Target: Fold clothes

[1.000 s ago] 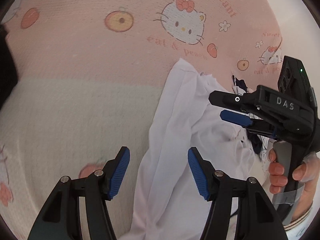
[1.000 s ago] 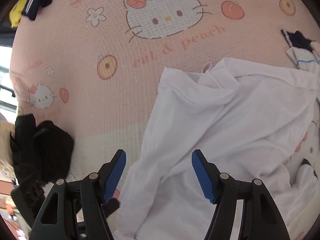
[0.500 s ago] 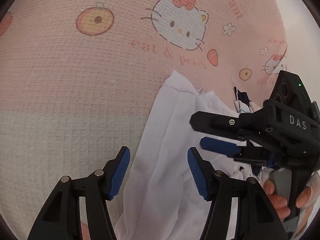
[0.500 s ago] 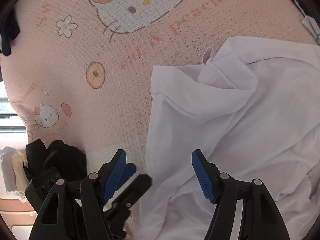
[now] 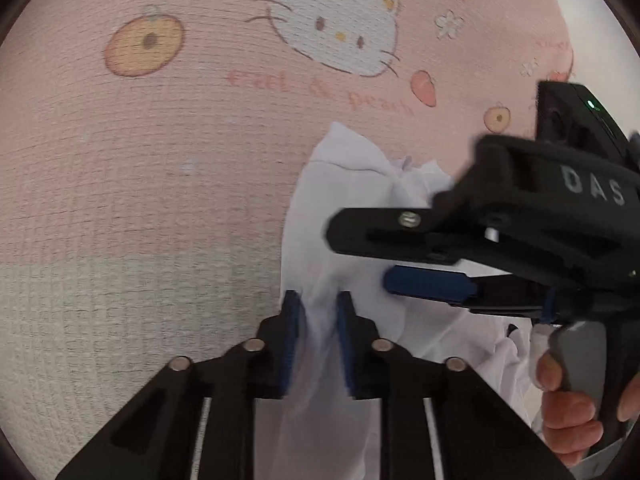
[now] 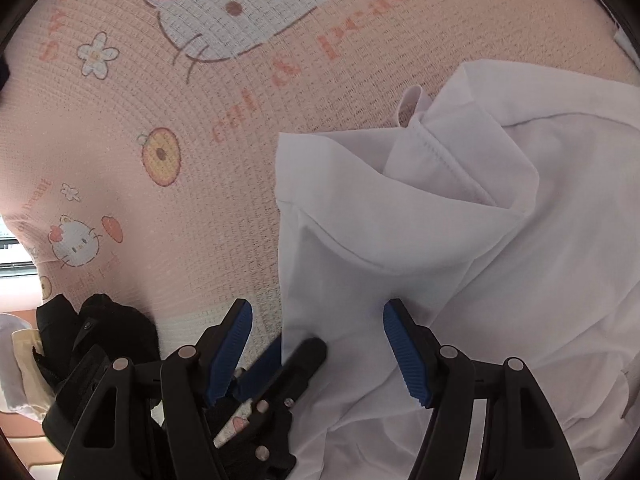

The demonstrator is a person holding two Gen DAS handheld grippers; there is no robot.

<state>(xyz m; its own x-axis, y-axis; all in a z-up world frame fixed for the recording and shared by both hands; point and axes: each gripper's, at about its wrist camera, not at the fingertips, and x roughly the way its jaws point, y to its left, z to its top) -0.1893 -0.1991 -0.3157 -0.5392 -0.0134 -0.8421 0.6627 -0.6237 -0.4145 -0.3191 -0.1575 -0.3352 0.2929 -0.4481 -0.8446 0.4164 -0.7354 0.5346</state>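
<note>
One white garment (image 5: 352,208) is lying crumpled on a pink cartoon-cat blanket (image 5: 168,168), with two handheld grippers working at its left edge. At the left gripper (image 5: 318,320), the jaws have just been closing and are now pinching a fold of the white fabric between their blue pads, right at the garment's near-left border. Reaching in from the right in the left wrist view, the right gripper (image 6: 318,344) is hovering above the same edge with its jaws standing wide apart and holding nothing; the cloth is lying beneath and between its two fingers, and whether the pads are touching it cannot be told. One hand (image 5: 572,408) is showing on the right gripper's grey handle. In both views the garment's long axis is running from the grippers up and away toward a squared corner pointing at the blanket's printed lettering, with a stitched hem folding over beside that corner. At the blanket's far left in the right wrist view, one heap of black clothing (image 6: 100,332) is lying well apart from the white garment, with pale cloth (image 6: 24,376) beside it.
</note>
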